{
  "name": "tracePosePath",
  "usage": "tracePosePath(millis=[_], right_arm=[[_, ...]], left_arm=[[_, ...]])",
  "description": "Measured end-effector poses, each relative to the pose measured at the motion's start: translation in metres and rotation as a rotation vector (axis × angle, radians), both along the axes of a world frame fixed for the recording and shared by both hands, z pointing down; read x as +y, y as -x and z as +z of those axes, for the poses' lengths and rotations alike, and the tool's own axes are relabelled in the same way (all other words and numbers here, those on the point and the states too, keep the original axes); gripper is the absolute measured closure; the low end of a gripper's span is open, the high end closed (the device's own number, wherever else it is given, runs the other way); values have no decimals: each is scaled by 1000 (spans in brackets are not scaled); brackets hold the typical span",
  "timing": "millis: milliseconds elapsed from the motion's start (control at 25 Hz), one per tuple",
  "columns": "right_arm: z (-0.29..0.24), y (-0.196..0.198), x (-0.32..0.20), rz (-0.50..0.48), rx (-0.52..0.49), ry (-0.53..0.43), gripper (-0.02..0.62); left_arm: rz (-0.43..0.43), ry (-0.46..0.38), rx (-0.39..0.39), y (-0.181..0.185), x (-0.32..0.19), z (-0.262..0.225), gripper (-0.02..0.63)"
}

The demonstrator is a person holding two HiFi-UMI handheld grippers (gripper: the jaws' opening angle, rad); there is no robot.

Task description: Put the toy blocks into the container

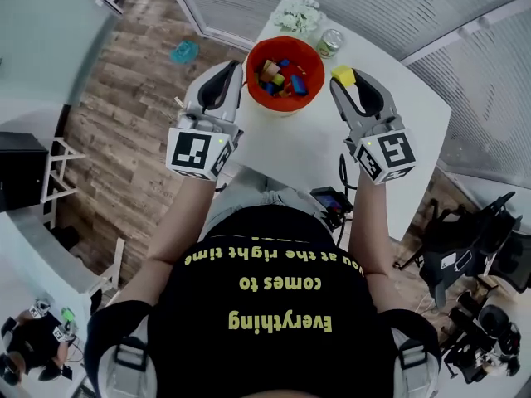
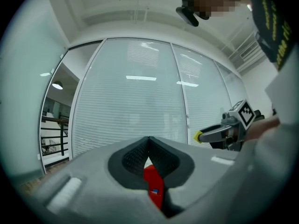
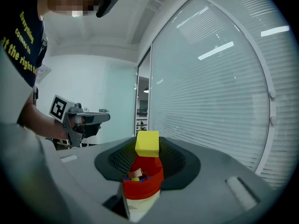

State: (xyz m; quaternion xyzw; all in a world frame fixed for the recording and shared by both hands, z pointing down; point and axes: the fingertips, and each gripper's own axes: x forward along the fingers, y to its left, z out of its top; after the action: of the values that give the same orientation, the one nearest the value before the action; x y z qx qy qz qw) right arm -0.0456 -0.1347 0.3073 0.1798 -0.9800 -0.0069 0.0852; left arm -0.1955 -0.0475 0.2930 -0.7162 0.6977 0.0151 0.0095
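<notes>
**Block held beside the container, drop still to come**

Head view: the right tool (image 1: 344, 80) grips a yellow block (image 1: 342, 74) just right of the red container (image 1: 278, 99) on the counter (image 1: 307, 148). The left tool (image 1: 235, 69) is at the container's left.

Left gripper view: its jaws are together, holding nothing.

Right gripper view: the container lies ahead of the block. Next, probably shift over the rim and let go.

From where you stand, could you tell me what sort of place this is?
Probably an office or meeting room: glass walls fitted with blinds, a white table, and dark office chairs on a wood-look floor.
</notes>
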Motion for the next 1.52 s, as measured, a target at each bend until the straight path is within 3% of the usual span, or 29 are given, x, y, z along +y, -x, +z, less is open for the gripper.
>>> tracePosePath(millis=[400, 1040, 1520], right_arm=[[11, 35, 2, -74, 22, 21, 442], [68, 83, 13, -221, 161, 94, 440], [97, 94, 19, -294, 333, -15, 440]], left_arm=[[-67, 15, 14, 25, 9, 9, 609], [-107, 81, 75, 35, 5, 50, 609], [-137, 123, 100, 38, 8, 75, 609]])
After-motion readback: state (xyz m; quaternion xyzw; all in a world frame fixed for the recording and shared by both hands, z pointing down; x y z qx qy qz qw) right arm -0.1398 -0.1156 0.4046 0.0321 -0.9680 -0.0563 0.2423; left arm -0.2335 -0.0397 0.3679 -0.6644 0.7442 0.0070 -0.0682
